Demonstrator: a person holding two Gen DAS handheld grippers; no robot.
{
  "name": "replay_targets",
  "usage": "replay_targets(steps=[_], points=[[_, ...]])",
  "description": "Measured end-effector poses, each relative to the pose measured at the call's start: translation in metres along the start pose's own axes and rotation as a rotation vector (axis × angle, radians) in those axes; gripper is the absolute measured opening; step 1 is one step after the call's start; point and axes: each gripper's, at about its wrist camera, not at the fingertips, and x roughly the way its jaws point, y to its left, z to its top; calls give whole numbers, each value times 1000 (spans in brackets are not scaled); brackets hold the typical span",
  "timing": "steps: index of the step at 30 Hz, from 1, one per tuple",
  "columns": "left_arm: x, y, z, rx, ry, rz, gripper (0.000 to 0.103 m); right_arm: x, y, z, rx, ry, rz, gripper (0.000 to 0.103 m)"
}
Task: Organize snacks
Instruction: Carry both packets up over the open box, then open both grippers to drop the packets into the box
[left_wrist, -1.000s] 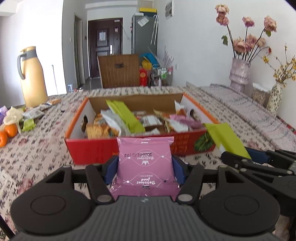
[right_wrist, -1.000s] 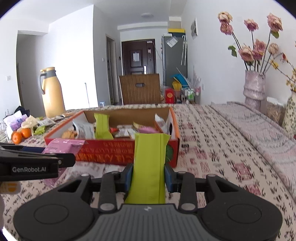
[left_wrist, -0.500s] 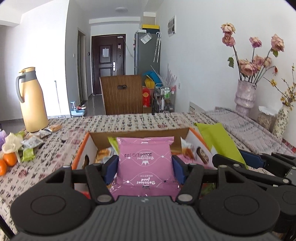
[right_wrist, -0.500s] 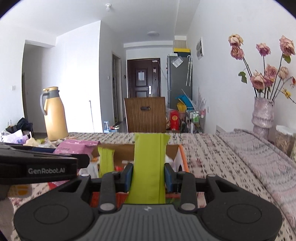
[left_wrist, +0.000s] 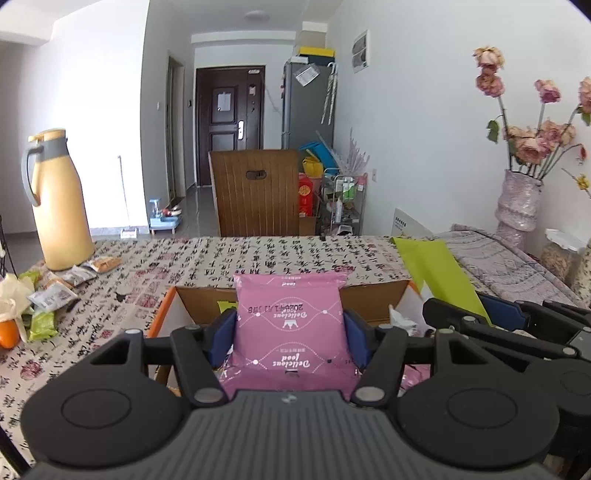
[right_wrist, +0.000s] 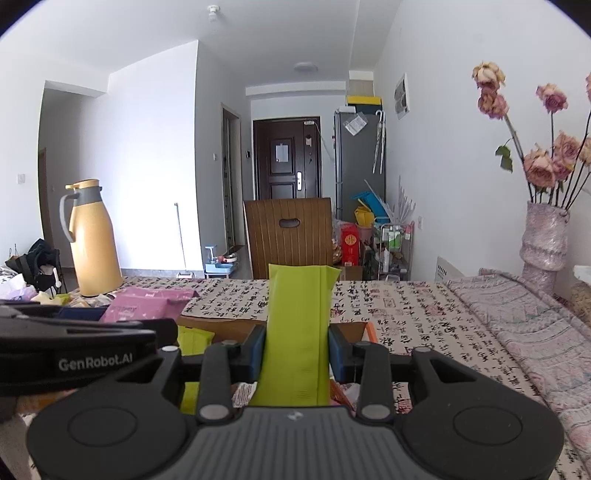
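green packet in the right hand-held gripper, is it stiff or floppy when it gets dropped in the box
The green packet probably holds its shape: it stands upright above the right hand-held gripper without drooping. It looks thin and flat, so likely light. Its glossy wrapper may slide off the other snacks.

Both wrist views are aimed low across the table (left_wrist: 258, 258) toward the door (right_wrist: 286, 158); the chair (left_wrist: 255, 192) is shared.
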Motion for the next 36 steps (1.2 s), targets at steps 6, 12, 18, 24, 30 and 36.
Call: replay_targets(steps=[6, 12, 18, 24, 30, 36], points=[[41, 12, -15, -46, 60, 28, 63, 41, -7, -12, 41, 67, -8, 34], [60, 17, -25, -53, 99, 10, 63, 61, -9, -29, 27, 132, 10, 34], [53, 21, -26, -61, 66, 12, 63, 63, -11, -34, 23, 159, -4, 51], [50, 24, -23, -78, 46, 32, 92, 57, -17, -34, 48, 129, -24, 93], [47, 25, -21, -93, 40, 61, 103, 60, -25, -37, 82, 140, -37, 103], [45, 25, -21, -117, 67, 58, 103, 65, -35, -43, 120, 140, -62, 103]])
